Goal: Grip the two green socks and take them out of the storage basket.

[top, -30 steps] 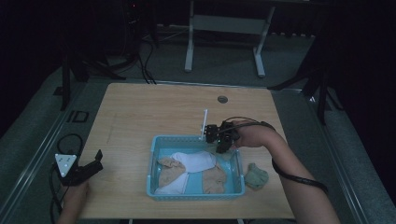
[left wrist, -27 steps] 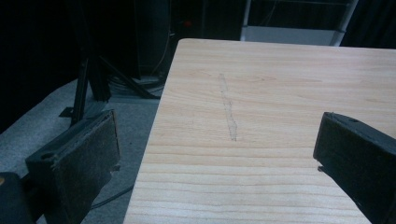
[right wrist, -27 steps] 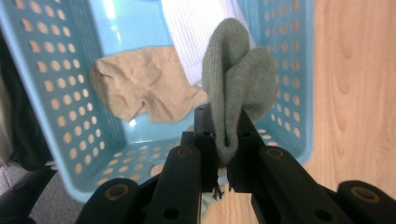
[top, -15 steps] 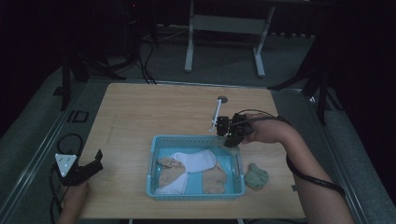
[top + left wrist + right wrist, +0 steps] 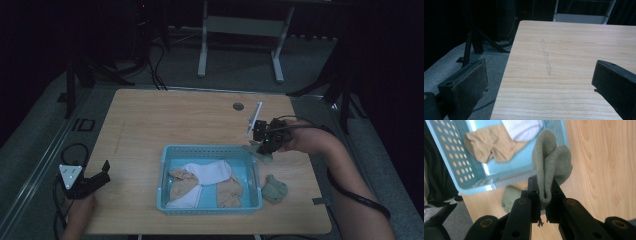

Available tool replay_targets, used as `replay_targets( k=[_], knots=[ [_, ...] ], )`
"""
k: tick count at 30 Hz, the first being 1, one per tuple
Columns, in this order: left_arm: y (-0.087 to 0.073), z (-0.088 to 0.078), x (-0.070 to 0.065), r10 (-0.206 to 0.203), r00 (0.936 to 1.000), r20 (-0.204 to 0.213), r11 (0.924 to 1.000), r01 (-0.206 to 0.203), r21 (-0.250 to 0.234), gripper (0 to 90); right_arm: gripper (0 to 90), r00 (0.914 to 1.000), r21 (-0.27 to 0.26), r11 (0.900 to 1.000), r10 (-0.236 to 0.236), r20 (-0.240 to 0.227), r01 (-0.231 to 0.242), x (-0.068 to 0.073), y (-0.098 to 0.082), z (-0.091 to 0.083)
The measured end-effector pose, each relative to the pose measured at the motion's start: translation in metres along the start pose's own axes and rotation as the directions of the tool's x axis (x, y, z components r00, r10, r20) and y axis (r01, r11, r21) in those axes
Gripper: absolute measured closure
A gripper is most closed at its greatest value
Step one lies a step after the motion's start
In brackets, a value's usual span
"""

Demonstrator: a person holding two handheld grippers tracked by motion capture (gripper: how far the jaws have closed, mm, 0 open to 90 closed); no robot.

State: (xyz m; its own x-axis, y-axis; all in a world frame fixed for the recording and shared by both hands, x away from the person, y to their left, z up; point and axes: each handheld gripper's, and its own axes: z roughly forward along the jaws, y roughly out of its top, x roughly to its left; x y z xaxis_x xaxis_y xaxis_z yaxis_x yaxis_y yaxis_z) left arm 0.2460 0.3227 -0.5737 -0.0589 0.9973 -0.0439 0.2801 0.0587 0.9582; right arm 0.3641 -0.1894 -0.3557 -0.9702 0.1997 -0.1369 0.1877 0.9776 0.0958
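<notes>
- The table point(image 5: 165, 120) is pale wood with rounded corners and a small round hole near its far edge; it stands on grey carpet in a dark room, with a white-framed stand and black cables behind it.
- A light-blue perforated basket point(image 5: 210, 150) sits toward the near middle of the table, holding a white sock point(image 5: 212, 171) and tan socks point(image 5: 182, 181).
- A second green sock point(image 5: 275, 188) lies bunched on the wood just beside the basket's right wall.
- The right gripper point(image 5: 256, 148) hangs over the basket's far right corner, its jaws pinched tight on a grey-green sock point(image 5: 551, 162).
- The right gripper view shows what the high view leaves small: the sock is folded double between the pads, its loose end standing away from the jaws, long axis in line with them.
- In that view the sock hangs partly over the basket rim and partly over bare wood.
- The left gripper point(image 5: 97, 179) rests at the table's near left edge, well apart from the basket.
- The left gripper view shows its jaws spread wide with nothing between them, over bare wood with a faint scuff line.
</notes>
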Motion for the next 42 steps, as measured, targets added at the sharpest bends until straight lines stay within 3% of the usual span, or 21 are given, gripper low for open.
replay_targets(
  k=[12, 16, 18, 25, 36, 42],
  knots=[
    [0.0, 0.0, -0.001, 0.004, 1.0, -0.004, 1.0, -0.004, 0.0, 0.7, 83.9, 0.9934, 0.055, 0.992, 0.115, 0.001, -0.115, -0.012, -0.057, 0.016],
    [0.0, 0.0, -0.001, 0.008, 1.0, -0.005, 1.0, -0.008, 0.003, 0.7, 83.9, 0.9893, 0.042, 0.989, 0.145, -0.007, -0.145, -0.015, -0.069, 0.022],
    [0.0, 0.0, -0.001, 0.008, 1.0, -0.003, 1.0, -0.007, 0.005, 0.7, 83.9, 0.9886, 0.035, 0.988, 0.151, -0.008, -0.15, -0.016, -0.07, 0.024],
    [0.0, 0.0, -0.001, 0.008, 1.0, -0.003, 0.9999, -0.008, 0.006, 0.7, 83.7, 0.983, 0.053, 0.982, 0.183, -0.016, -0.182, -0.025, -0.078, 0.062],
    [0.0, 0.0, -0.001, 0.008, 1.0, 0.0, 1.0, -0.008, 0.004, 0.7, 83.6, 0.9728, 0.077, 0.97, 0.232, -0.002, -0.231, -0.043, -0.074, 0.116],
    [0.0, 0.0, -0.001, 0.008, 1.0, 0.0, 1.0, -0.008, 0.004, 0.7, 82.6, 0.9709, 0.071, 0.969, 0.238, -0.028, -0.235, -0.041, -0.07, 0.138]
  ],
)
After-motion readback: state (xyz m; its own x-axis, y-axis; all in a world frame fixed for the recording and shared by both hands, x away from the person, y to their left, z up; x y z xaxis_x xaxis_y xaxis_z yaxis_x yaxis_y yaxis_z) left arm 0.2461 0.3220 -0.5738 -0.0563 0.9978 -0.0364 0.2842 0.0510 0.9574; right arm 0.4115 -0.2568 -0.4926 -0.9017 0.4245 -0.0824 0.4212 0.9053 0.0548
